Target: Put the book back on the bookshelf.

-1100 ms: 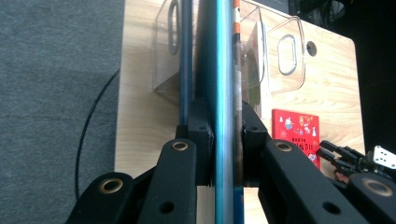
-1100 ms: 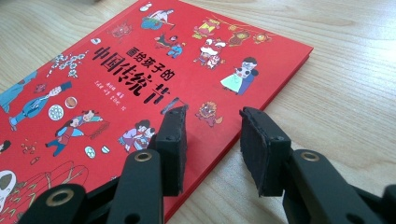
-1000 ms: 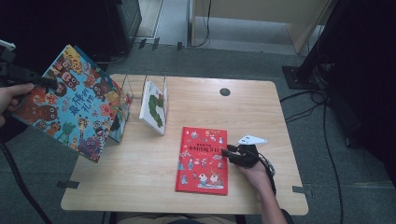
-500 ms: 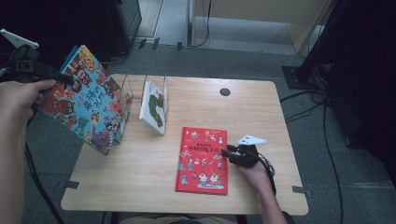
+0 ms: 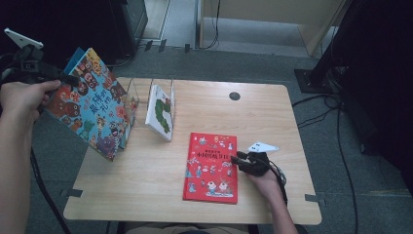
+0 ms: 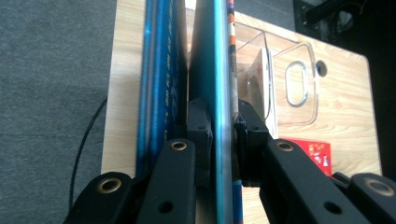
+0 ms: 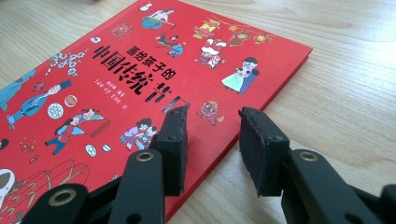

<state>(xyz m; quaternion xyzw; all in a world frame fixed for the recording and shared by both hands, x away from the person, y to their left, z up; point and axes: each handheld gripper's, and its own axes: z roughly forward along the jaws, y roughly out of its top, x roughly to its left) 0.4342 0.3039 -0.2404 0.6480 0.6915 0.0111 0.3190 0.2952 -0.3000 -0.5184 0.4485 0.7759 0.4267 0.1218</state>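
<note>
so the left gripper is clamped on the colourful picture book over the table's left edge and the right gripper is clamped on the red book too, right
Not quite. The left gripper is clamped on the colourful picture book, but the right gripper is not clamped on the red book: the right gripper view shows its fingers apart, straddling the book's edge as it lies flat on the table.
</note>
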